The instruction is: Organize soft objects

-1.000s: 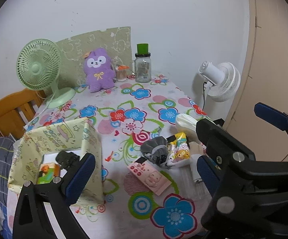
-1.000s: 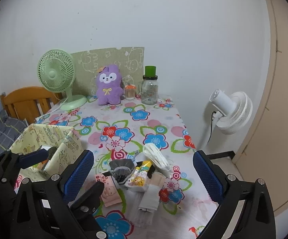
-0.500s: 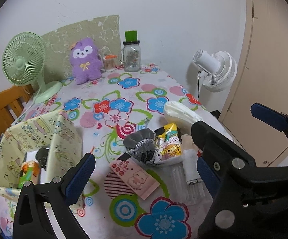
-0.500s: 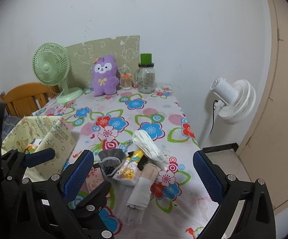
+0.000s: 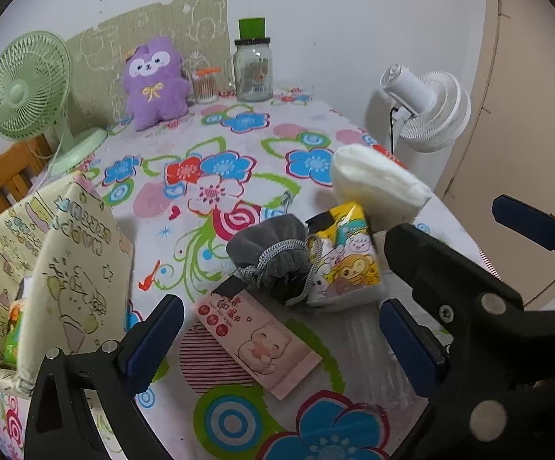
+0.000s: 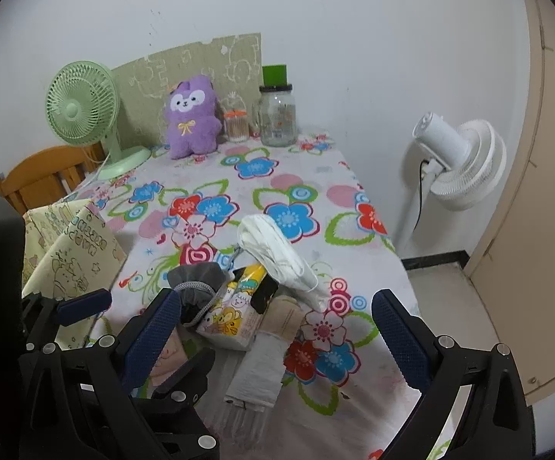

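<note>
Left hand-held gripper (image 5: 281,339) and right hand-held gripper (image 6: 275,329), both with jaws wide apart, empty.

A white cloth (image 5: 239,142) printed with blue, red and pink flowers and green loops covers the surface. On it lie a grey pouch (image 5: 268,247), a yellow cartoon-animal pack (image 5: 348,257), a pink wipes packet (image 5: 256,339) and a white bundle (image 5: 377,184). A purple plush (image 5: 155,82), a pale green fan (image 5: 24,86) and a pale yellow doodle-print box (image 5: 66,268) stand around.
</note>
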The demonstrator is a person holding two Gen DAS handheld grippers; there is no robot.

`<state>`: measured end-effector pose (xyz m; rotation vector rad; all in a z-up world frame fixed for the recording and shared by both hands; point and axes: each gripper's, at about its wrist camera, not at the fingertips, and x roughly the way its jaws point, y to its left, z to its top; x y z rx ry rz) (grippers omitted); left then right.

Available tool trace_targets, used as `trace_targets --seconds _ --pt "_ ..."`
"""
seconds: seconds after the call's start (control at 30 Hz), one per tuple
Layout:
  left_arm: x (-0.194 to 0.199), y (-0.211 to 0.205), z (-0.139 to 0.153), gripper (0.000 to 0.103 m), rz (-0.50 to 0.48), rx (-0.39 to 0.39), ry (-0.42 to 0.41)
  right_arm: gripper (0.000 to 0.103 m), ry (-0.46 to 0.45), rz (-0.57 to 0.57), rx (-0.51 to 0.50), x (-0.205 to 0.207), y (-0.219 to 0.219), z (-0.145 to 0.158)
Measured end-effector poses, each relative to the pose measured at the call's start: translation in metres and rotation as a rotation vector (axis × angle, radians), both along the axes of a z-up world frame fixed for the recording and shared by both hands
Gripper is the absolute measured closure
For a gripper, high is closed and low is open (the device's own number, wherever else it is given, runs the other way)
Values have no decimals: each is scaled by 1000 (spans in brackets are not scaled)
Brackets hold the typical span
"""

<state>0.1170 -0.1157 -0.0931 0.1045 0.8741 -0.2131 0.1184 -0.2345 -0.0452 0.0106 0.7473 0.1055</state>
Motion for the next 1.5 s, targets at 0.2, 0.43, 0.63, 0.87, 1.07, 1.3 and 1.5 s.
trace_targets --seconds 0.2,0.43,0.63,0.87,1.07,1.3,1.5 --pt "6 3 -13 0 6 4 33 3 42 16 -5 11 5 -15" --pt "15 6 -26 0 9 0 69 9 85 23 1 23 10 -28" --pt "23 8 -33 0 23 6 99 18 126 39 8 32 15 -38" --pt "27 12 -36 0 45 13 116 31 176 75 17 42 27 -50" --pt "28 12 -38 0 36 23 117 52 225 86 40 46 29 -59" --pt "27 12 -40 6 48 28 128 66 217 91 39 43 32 -60" --pt "19 16 -40 21 52 7 108 73 209 104 38 38 36 -60"
